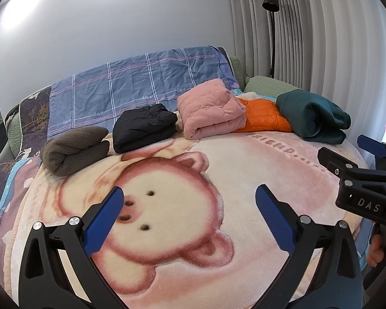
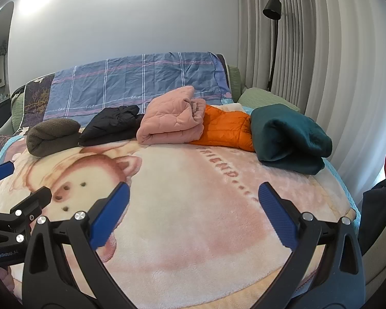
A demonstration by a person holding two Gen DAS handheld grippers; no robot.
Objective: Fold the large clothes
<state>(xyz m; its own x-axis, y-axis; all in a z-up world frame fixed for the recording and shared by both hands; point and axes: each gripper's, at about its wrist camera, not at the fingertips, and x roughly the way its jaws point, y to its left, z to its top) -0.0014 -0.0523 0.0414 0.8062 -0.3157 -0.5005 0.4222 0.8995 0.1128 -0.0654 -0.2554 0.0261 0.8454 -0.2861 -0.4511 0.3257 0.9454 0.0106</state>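
Domestic bedroom. Evidence: a bed (image 1: 283, 180) under a pink bear-print fleece blanket (image 1: 193, 231), plaid sheet (image 1: 141, 87) over the headboard, pleated curtains (image 1: 334, 38), black floor lamp (image 1: 270, 2).

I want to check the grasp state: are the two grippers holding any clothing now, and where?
Nothing is held. The left gripper and right gripper are both open above the bear blanket.

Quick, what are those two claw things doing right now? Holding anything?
Left gripper: open, holding nothing, above the bear blanket.
Right gripper: open, holding nothing, above the same blanket.
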